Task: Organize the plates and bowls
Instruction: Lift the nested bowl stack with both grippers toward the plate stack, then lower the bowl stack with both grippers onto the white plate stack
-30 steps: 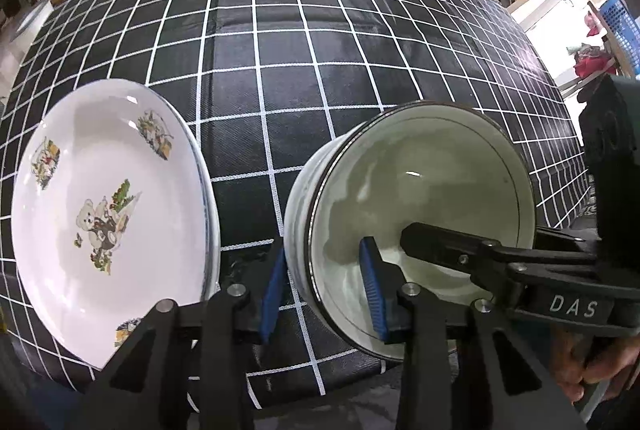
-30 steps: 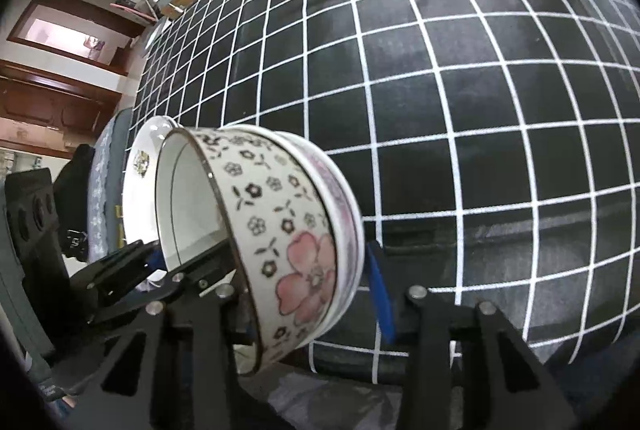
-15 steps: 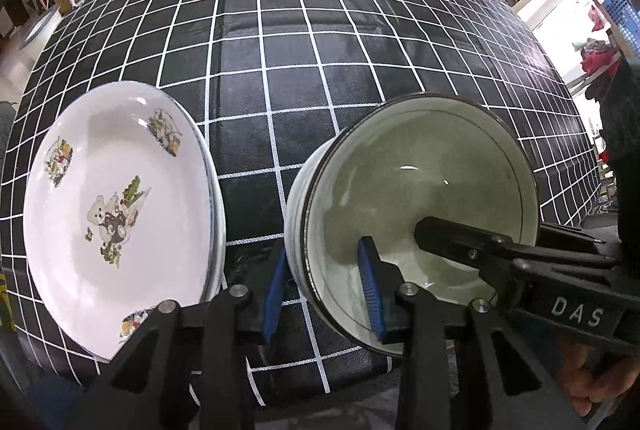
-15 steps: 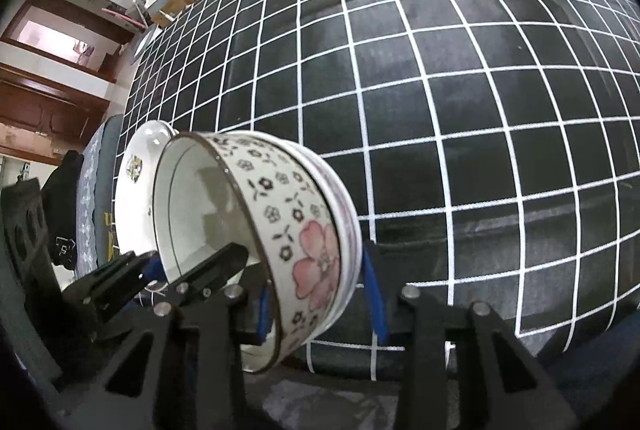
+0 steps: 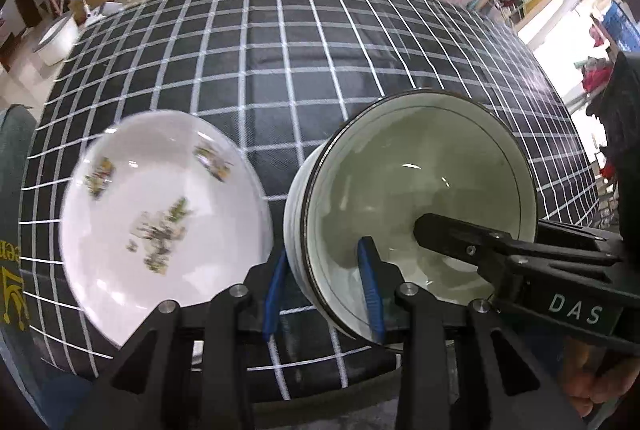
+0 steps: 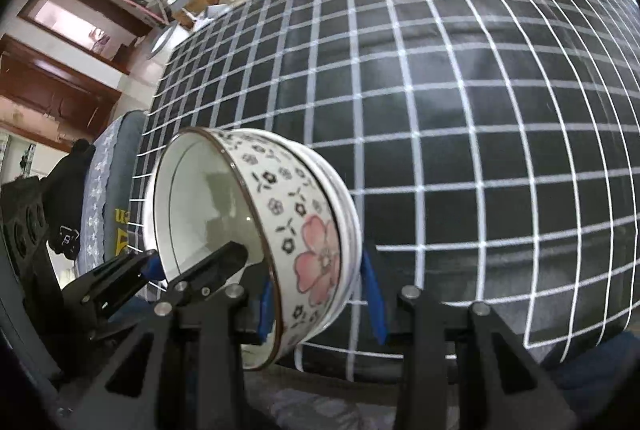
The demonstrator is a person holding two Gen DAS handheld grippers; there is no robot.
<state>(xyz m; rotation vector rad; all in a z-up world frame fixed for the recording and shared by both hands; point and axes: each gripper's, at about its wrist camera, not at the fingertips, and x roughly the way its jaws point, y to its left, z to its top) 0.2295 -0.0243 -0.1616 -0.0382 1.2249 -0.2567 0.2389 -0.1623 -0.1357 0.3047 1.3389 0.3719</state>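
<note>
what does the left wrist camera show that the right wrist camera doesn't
Only the left wrist view shows the printed face of the plate and the bowls' greenish inside head-on. Only the right wrist view shows the bowls' flowered outer wall and the wooden doorway. Both show the stacked bowls tilted, gripped at the rim by the left gripper and right gripper, over the checked tablecloth.

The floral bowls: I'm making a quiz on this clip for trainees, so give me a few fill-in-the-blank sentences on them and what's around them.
1. The bowl stack has a large ____ flower painted on its outer wall.
2. The left gripper and the right gripper each clamp the stack's ____.
3. In the left wrist view, the white plate sits to the ____ of the bowls.
4. The tablecloth is black with a white ____ pattern.

Missing words: pink; rim; left; grid
</note>
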